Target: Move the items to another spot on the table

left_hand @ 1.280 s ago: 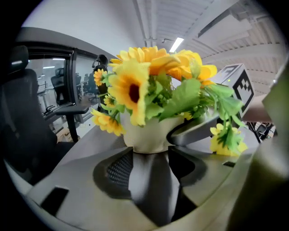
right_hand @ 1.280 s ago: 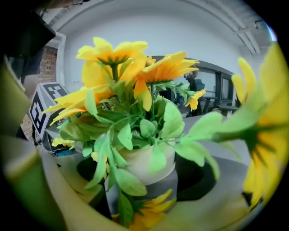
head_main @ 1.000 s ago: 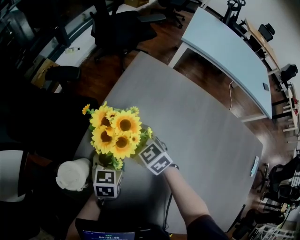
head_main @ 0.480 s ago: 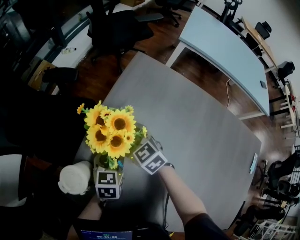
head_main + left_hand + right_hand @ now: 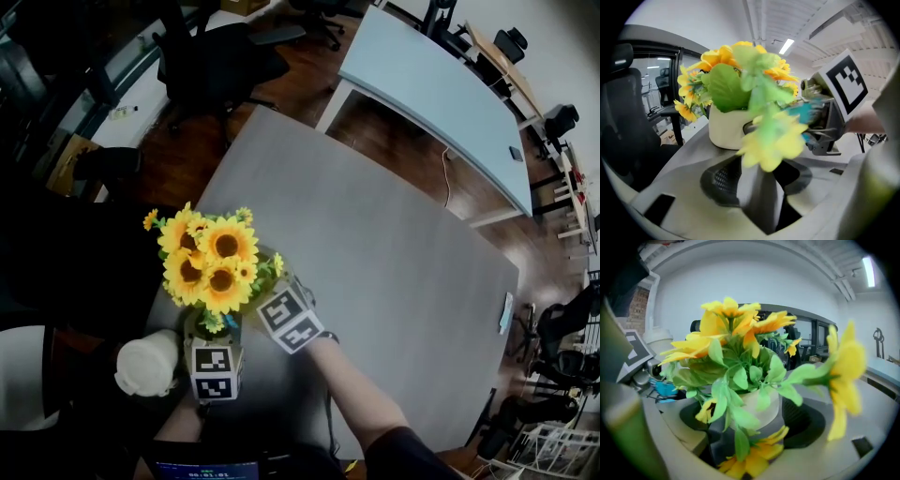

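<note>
A bunch of yellow sunflowers point(image 5: 208, 262) in a cream pot point(image 5: 727, 131) stands near the left front corner of the grey table point(image 5: 375, 244). My left gripper point(image 5: 213, 347) reaches in from the near side. Its jaws have just been closing, and in the left gripper view point(image 5: 759, 180) they still stand apart short of the pot, with a drooping flower hanging over the gap. My right gripper point(image 5: 267, 300) comes in from the right. In its own view point(image 5: 750, 423) the pot point(image 5: 761, 406) sits between its jaws, and leaves hide whether the pads touch it.
A white rolled object point(image 5: 145, 363) lies just left of my left gripper at the table's edge. Dark office chairs point(image 5: 216, 56) stand beyond the far left edge. A pale blue table point(image 5: 431, 84) stands further back. The grey tabletop stretches to the right and far side.
The whole view has shifted a little to the left. Relative to the table, the pot and both grippers stay about where they were.
</note>
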